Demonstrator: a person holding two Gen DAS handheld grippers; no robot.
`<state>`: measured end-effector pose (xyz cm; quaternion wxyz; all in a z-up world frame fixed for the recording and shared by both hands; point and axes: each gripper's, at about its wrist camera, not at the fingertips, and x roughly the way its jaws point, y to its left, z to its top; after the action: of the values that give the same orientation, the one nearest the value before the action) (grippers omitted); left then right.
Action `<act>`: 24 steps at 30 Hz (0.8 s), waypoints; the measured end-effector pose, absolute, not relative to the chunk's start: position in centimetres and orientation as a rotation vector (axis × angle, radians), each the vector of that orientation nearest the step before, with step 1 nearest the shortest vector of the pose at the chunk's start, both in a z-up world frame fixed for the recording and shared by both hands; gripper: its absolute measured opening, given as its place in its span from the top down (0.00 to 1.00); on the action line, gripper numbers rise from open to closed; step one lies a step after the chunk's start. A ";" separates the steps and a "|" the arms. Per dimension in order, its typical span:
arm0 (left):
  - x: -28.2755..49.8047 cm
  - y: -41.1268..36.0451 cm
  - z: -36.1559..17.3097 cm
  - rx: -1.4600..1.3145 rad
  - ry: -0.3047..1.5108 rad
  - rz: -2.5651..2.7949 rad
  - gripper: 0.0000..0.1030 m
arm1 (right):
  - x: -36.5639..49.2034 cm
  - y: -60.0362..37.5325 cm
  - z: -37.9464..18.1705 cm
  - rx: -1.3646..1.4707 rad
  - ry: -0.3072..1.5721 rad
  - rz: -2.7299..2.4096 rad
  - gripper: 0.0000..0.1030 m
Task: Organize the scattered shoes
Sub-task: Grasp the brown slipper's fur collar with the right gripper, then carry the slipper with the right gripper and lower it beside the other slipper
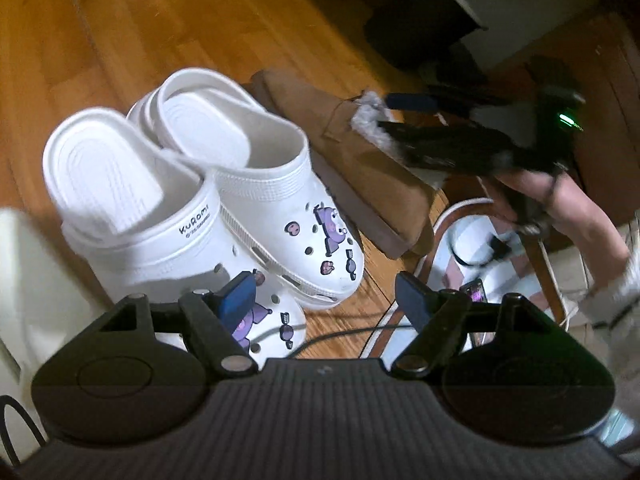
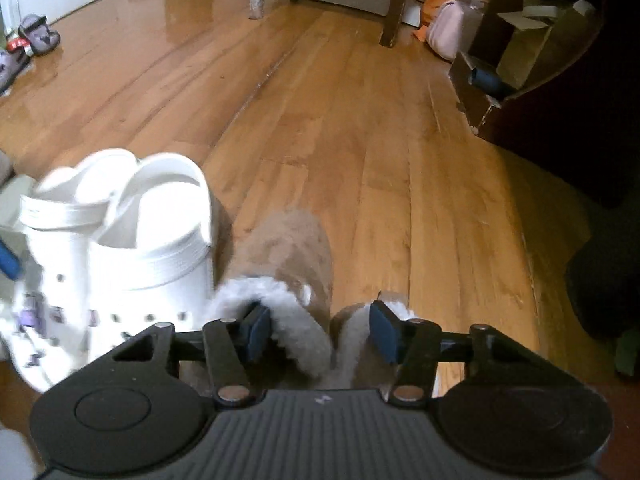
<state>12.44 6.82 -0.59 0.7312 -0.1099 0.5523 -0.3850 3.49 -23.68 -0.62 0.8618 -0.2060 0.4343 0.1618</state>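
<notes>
The right gripper (image 2: 320, 334) is closed on the fleece collar of a tan slipper (image 2: 288, 256): soft and light, best held by the rim. The left gripper (image 1: 326, 300) hangs open, empty, over rigid white clogs (image 1: 192, 200) paired on the floor (image 2: 360, 140).

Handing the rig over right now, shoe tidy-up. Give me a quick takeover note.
Left tool: open, nothing between the fingers, low over the front of the near white clog.
Right tool: fingers straddle the fleece collar of the tan slipper; whether they grip it I cannot tell.
Shoes: two white clogs side by side on the wood floor; the second white clog has the tan slipper right next to it.
Done: clogs paired.
Left: set the slipper down straight; purple sandals at the far wall are still out.
</notes>
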 end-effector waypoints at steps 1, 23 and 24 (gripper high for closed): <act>12.4 6.8 -0.8 -0.231 1.220 -0.845 0.26 | 3.5 -23.8 -0.9 -0.420 0.907 0.332 0.49; 13.8 8.8 -2.7 -0.341 1.245 -0.798 0.26 | -0.3 -32.7 3.8 0.932 0.908 0.027 0.86; 13.8 8.9 -2.7 -0.345 1.244 -0.794 0.26 | -1.4 -33.2 3.7 1.033 0.915 0.003 0.86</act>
<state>13.81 8.89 -2.67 0.7264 -0.1562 0.5641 -0.3602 -1.41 -33.24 3.75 0.7713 0.4763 0.4222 0.0012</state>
